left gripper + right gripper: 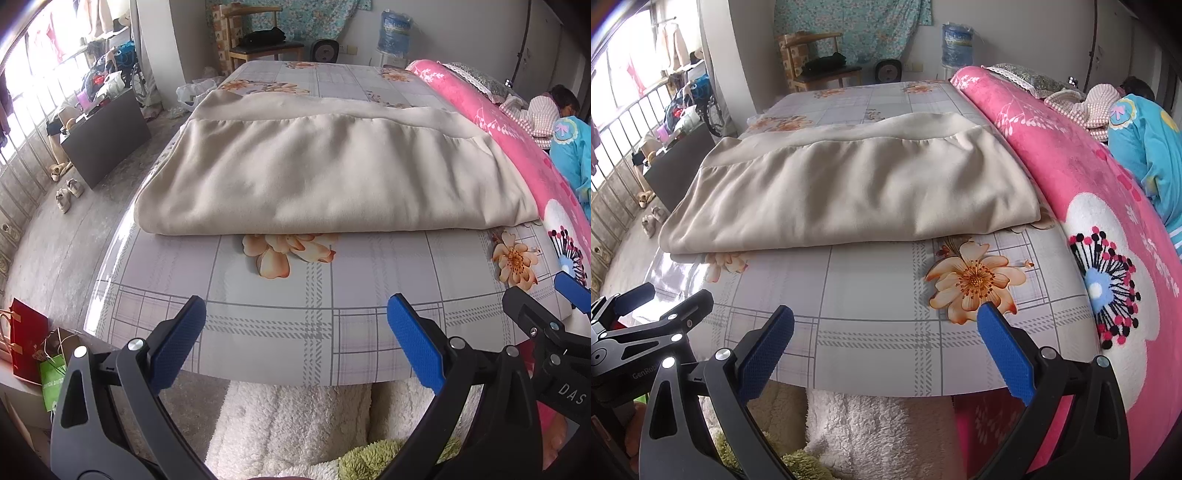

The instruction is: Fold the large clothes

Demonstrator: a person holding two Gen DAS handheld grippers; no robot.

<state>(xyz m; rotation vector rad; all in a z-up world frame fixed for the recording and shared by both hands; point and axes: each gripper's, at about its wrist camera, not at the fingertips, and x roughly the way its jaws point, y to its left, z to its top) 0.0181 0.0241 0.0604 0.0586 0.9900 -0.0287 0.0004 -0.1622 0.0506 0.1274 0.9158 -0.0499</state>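
Squarely across the middle of the checked floral table (280, 332) lies the folded beige garment (314, 173), touching the pink blanket (1052, 147) on its right edge. Both grippers hover apart at the near table edge, left gripper (295, 339) and right gripper (886, 343) each spread wide and empty. Only the left wrist view shows paper bags (33, 350) on the floor; what they contain cannot be seen.

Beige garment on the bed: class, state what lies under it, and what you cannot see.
The beige garment lies folded on a plaid floral sheet. An orange printed flower pokes out from under its near edge. The rest of the sheet beneath is covered and unseen.
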